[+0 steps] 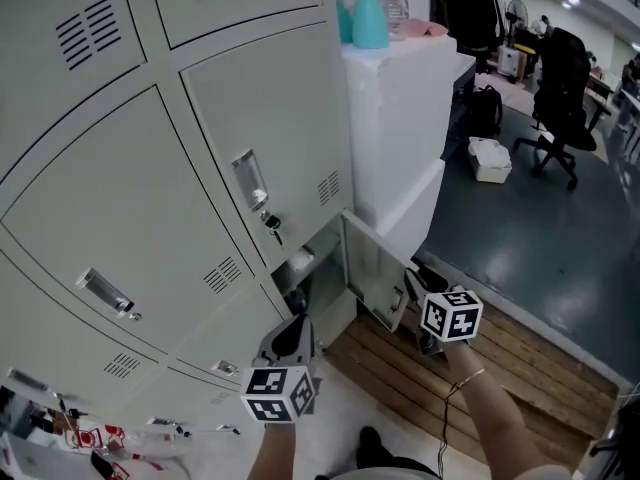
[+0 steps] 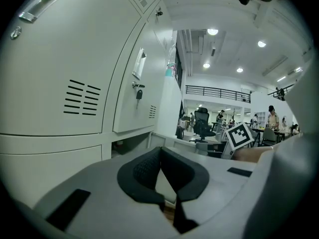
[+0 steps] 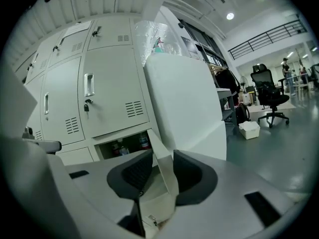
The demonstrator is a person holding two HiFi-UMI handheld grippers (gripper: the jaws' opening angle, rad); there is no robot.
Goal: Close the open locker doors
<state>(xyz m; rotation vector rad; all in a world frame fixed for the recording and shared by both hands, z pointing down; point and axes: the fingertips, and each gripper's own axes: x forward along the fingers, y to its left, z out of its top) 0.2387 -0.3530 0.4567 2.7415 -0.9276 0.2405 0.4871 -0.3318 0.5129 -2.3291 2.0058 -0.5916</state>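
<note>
Fingers apart, the right gripper (image 1: 412, 286) straddles the open locker door (image 1: 372, 264), likely to swing it shut; the left gripper (image 1: 293, 336) idles, fingers together.

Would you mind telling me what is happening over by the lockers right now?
A person with a gripper in each hand is working at the lockers, where one bottom door stands open. The right gripper is at that door, its fingers apart with the door's edge between them. The left gripper hangs by the lower lockers, shut and empty. The door is not yet closed.
</note>
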